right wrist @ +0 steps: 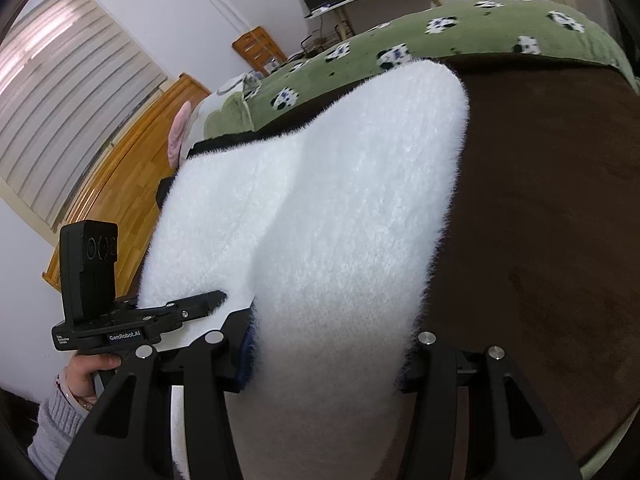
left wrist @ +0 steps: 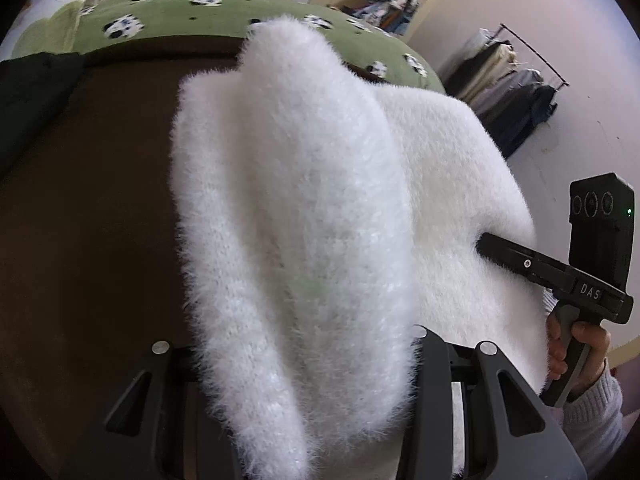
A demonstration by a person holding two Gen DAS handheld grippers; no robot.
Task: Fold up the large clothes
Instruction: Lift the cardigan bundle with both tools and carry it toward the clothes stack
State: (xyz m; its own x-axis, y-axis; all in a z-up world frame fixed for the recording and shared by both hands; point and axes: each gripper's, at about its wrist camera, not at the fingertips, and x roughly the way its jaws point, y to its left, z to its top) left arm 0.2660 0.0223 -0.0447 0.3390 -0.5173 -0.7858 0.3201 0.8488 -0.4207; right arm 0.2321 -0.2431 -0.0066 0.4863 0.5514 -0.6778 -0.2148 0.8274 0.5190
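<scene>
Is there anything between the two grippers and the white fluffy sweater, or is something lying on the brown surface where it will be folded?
Nothing visible stands between them: the white sweater already lies between the fingers of the left gripper and the right gripper. The brown blanket beside it shows nothing on its visible part.

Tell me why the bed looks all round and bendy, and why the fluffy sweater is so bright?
Left wrist view: the fisheye lens bows the green blanket, and the white sweater goes soft and blurry up close. Right wrist view: the window blinds curve too, and the sweater glares nearly pure white.
</scene>
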